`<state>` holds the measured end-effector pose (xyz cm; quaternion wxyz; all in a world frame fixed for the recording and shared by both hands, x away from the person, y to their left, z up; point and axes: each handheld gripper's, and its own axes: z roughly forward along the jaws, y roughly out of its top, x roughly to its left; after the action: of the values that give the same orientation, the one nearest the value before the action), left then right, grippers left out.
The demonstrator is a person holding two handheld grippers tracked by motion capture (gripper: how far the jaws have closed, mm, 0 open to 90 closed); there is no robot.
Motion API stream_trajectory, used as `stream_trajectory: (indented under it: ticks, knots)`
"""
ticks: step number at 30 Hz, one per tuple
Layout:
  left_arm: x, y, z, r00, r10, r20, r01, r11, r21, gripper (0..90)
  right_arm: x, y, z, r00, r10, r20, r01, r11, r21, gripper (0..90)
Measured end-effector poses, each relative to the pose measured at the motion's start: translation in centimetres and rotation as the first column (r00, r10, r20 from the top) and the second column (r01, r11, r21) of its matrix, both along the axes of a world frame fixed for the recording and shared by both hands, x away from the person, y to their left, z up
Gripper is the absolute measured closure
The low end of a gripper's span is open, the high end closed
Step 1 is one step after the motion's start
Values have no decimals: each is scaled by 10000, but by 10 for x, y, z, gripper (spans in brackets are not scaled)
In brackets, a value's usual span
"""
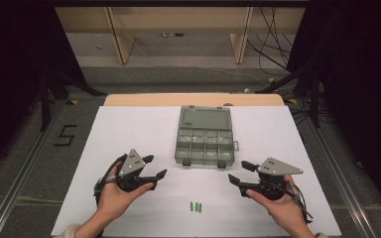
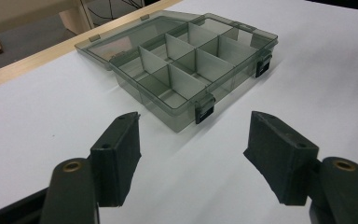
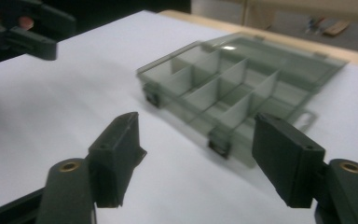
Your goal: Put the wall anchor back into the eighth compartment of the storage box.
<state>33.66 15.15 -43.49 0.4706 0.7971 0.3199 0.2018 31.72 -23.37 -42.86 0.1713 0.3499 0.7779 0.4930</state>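
Observation:
A grey see-through compartment box (image 1: 206,146) lies open mid-table, its lid (image 1: 204,119) flat behind it and its compartments looking empty. Three small green pieces (image 1: 195,207) lie side by side near the front edge. My left gripper (image 1: 157,166) is held left of the box's front corner, open with nothing between its jaws. My right gripper (image 1: 236,171) hovers to the right of the box, also open and empty. In the left gripper view, the box (image 2: 191,70) sits beyond my left gripper (image 2: 196,119). The right gripper view looks past my right gripper (image 3: 196,119) to the box (image 3: 223,88).
The white table sheet (image 1: 129,134) runs to a wooden strip (image 1: 193,99) at the back. Black stands (image 1: 47,94) flank the table on the floor. The other gripper (image 3: 23,32) appears at the top left of the right gripper view.

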Motion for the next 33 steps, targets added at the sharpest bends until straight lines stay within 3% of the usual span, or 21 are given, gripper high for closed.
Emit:
stream_trajectory:
  ticks: [6,12,18,21,24,25,26,29,31,33]
  knots:
    - [-1,-1,-1,10000,-36,-37,36,10000,-10,346,1,22,-3,9963,655,-556,-669,9975,-242,407]
    - [-2,-3,-2,9999,-75,-135,75,10000,36,348,1,30,-4,9919,827,-960,-852,9961,-220,452]
    - [-3,-5,-3,9998,-70,-206,69,10000,-51,349,-1,45,-8,9804,1102,-1636,-1201,9914,-520,519]
    - [-2,-4,-2,9998,-135,-151,138,9997,205,350,-2,58,-12,9630,1171,-2427,-1404,9868,-809,554]
    - [-2,-5,-3,9998,-136,-115,138,9999,103,350,-2,71,-19,9413,1246,-3137,-1680,9790,-1152,595]
    - [-2,-5,-3,9999,-130,-114,131,9999,89,350,-2,77,-22,9387,1209,-3229,-1650,9798,-1130,598]
    - [-2,-4,-3,9998,-154,-112,154,9999,70,350,-2,81,-23,9277,1187,-3539,-1705,9781,-1190,604]
    - [-2,-4,-3,9998,-152,-153,153,9999,39,350,1,91,-30,9143,1055,-3910,-1791,9713,-1568,605]
    - [-2,-4,-3,9997,-163,-157,164,9999,49,350,2,96,-33,8987,984,-4274,-1906,9653,-1784,605]
    - [-2,-4,-3,9997,-163,-167,164,9999,42,350,1,100,-35,8934,955,-4390,-1975,9612,-1927,606]
